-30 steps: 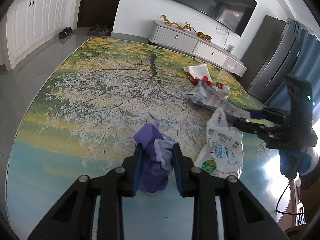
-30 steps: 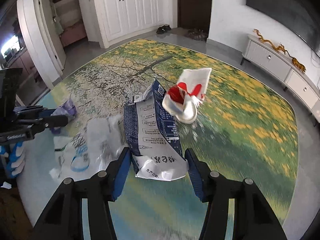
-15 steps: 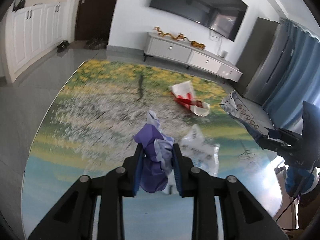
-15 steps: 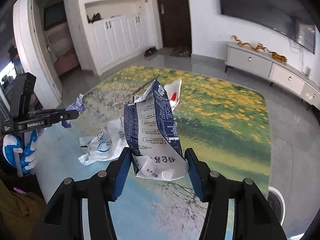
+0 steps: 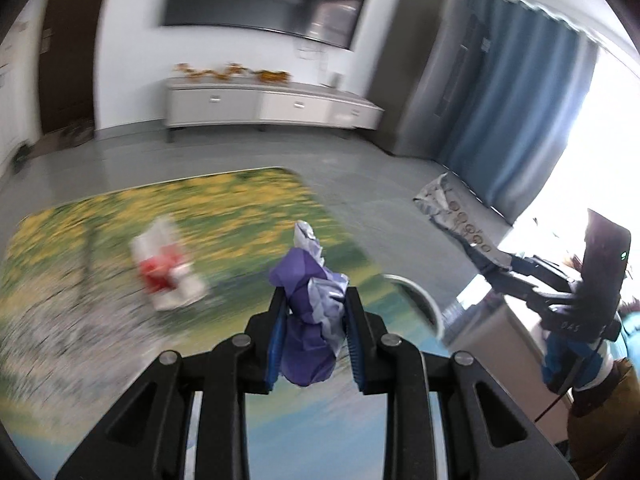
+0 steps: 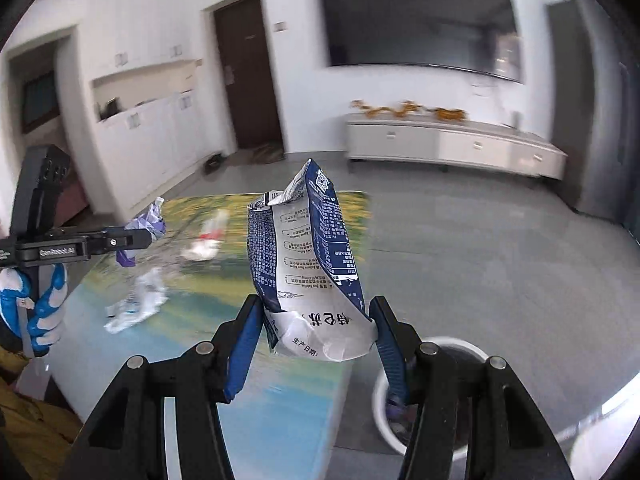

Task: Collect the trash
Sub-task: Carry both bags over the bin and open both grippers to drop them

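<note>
We hold our left gripper (image 5: 314, 336) raised with its jaws pressed on a purple wad (image 5: 310, 316); our right gripper (image 6: 318, 334), also lifted, pinches a blue-and-white bag (image 6: 308, 264).

Black grippers, blue-padded jaws, silver screws

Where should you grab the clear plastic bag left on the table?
Probably from above, on a puffed-up fold near the middle of the clear bag. It lies flat and crumpled on the table, so its edges look too thin to pinch, while a raised wrinkle would fit between a hand-held gripper's fingers.
</note>
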The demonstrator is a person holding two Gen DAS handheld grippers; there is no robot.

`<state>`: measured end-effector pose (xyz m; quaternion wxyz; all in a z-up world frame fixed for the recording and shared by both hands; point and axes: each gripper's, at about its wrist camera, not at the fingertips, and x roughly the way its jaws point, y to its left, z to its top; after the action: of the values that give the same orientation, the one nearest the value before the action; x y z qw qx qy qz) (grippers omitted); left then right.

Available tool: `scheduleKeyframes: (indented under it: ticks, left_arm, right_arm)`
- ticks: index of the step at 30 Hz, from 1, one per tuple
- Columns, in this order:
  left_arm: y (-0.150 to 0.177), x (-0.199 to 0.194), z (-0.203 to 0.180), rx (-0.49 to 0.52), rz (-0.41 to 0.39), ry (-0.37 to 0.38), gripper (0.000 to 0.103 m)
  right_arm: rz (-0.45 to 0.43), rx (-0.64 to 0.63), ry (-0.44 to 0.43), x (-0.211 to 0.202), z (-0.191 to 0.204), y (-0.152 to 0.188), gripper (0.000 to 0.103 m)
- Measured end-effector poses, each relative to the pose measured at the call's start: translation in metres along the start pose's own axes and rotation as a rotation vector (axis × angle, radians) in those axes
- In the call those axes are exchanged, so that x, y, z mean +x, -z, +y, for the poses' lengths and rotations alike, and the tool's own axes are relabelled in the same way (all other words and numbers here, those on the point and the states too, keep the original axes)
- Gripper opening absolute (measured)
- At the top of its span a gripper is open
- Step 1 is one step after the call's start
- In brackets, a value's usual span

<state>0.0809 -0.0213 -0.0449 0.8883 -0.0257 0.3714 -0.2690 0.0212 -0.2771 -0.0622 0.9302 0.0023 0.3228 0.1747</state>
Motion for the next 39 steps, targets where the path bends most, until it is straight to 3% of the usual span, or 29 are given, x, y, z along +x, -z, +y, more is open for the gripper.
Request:
scheduleKeyframes:
  ticks: [5, 11, 22, 27, 35, 39]
  left_arm:
    - [-0.030, 0.067, -0.068, 0.107, 0.063, 0.084, 0.026]
    - [-0.047, 0.152, -0.127, 0.143, 0.154, 0.151, 0.026]
    - [-0.049, 0.244, -0.162, 0.089, 0.256, 0.180, 0.029]
    - [-0.049, 0.260, -0.157, 0.015, 0.272, 0.212, 0.052]
    - [-0.050, 0.246, -0.152, -0.012, 0.263, 0.240, 0.053]
    - [-0.054, 0.219, -0.148, 0.025, 0.208, 0.170, 0.053]
  right_arm:
    - [0.011, 0.111, 0.106, -0.008, -0.059, 0.025, 0.052]
    - [0.077, 0.216, 0.151, 0.014, -0.115, 0.053, 0.053]
    - [0.175, 0.323, 0.191, 0.062, -0.172, 0.089, 0.054]
    - [0.198, 0.348, 0.224, 0.075, -0.185, 0.101, 0.055]
    - [0.203, 0.368, 0.260, 0.052, -0.185, 0.104, 0.055]
    - [0.167, 0.338, 0.293, 0.033, -0.172, 0.082, 0.057]
